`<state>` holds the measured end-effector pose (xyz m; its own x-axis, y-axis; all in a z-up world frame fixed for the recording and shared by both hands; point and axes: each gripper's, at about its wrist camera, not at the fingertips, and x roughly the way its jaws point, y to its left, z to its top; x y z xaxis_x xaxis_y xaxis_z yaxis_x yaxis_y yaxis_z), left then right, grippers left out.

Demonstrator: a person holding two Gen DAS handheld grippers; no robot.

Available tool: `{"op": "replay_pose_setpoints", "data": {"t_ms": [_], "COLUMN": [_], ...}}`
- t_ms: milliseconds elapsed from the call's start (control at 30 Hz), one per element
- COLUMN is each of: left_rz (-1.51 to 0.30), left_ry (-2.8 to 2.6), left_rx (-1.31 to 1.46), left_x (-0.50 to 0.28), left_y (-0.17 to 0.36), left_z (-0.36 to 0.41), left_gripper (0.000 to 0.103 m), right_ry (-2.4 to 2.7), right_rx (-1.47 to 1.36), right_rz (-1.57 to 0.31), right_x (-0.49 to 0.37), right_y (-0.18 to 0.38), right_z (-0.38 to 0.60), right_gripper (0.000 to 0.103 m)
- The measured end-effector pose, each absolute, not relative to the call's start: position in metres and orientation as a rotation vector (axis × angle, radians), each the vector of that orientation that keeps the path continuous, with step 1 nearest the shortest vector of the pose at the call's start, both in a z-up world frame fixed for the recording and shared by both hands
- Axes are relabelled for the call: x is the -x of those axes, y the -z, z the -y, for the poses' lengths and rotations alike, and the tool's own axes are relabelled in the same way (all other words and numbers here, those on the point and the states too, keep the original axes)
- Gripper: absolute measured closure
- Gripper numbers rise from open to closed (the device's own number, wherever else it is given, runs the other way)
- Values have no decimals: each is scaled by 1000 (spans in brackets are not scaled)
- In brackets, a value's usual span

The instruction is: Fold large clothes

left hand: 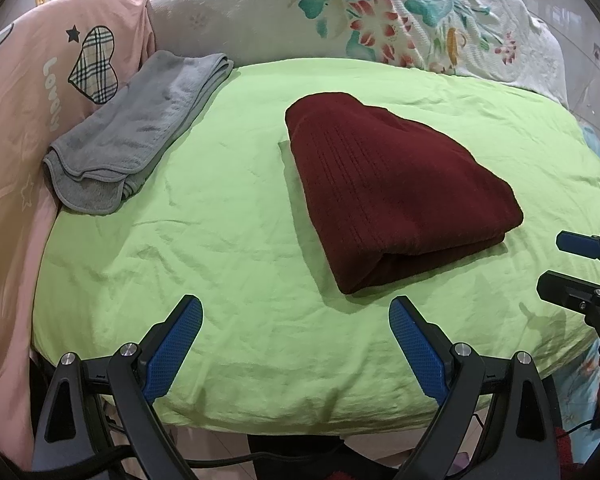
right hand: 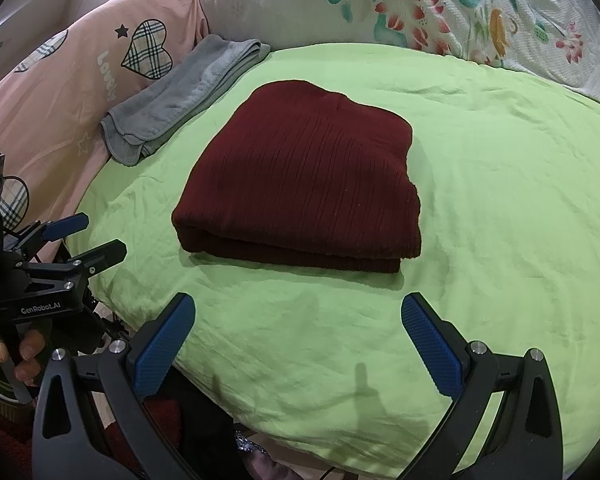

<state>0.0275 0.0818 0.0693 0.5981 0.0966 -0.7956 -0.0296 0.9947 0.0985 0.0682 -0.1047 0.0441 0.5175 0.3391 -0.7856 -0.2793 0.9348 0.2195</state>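
Both grippers, left gripper (left hand: 296,312) and right gripper (right hand: 300,312), gape empty (folded maroon garment (right hand: 300,184) just ahead)

- Dark red sweater (right hand: 300,176), fine ribbed lines down the knit.
- Plain light green sheet (right hand: 480,208).
- Plain grey towel (left hand: 132,136), paler at one patch.
- Pink cover (left hand: 16,128) with plaid hearts in beige, black and white, a black star, pale star outlines, white lettering.
- White quilt (left hand: 420,20) with teal leaves, red and pink flowers, touches of yellow.
- Black grippers, left (left hand: 296,340) and right (right hand: 300,340), with blue dotted pads (right hand: 162,350).
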Motion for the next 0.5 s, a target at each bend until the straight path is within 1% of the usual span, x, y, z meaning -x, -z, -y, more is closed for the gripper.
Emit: {"op": "replay_pose_setpoints", "data": {"t_ms": [500], "left_rz": [-915], "left_ry": [-82], "left_rx": [-94], "left_x": [-38], "left_y": [-70], "left_z": [-77], "left_gripper": [8], "right_ry": [-371], "right_rx": [-67], "right_rz": [-955], "right_x": [-75], "right_y": [-47], "right_z": [107], "right_gripper": [0]}}
